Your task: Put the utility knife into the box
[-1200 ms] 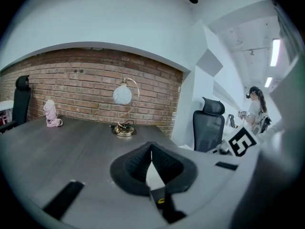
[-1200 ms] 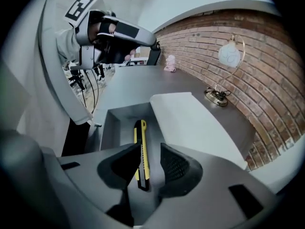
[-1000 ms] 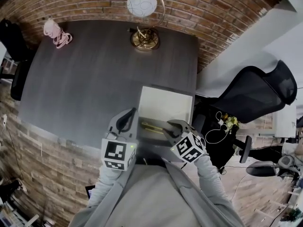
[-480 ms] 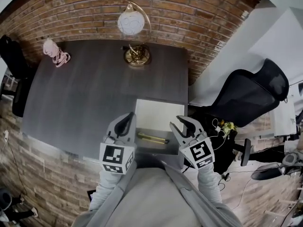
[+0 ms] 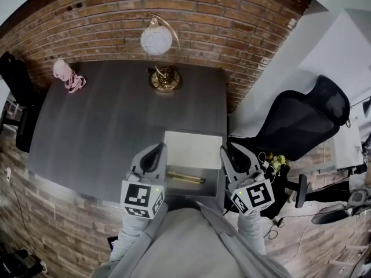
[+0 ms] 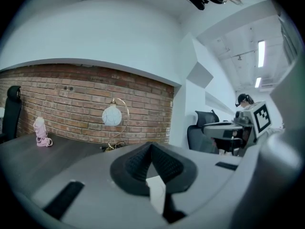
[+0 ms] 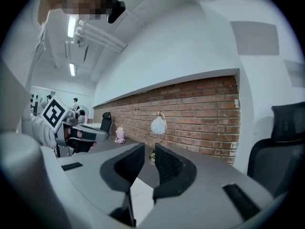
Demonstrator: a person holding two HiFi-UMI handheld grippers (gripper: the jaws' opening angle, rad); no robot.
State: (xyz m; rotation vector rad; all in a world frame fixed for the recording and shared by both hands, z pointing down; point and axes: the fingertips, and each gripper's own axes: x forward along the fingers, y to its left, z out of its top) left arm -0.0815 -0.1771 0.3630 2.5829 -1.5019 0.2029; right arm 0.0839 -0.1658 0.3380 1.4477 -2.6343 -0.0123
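One second on: lifted right gripper (image 5: 232, 154) clear of box (image 5: 215, 181), fingers just narrowing, empty. Kept left gripper (image 5: 152, 155) fingers clenched, empty. Spotted utility knife (image 5: 185, 177) inside box, lower centre. Judged complete.

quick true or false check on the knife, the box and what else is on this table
The utility knife lies inside the box. True.
The right hand-held gripper grips the knife. False: nothing is between its jaws, which have just been closing.
The lamp stands at the table's near edge. False: it stands at the far edge, by the brick wall.
A pink object sits near the table's far left corner. True.
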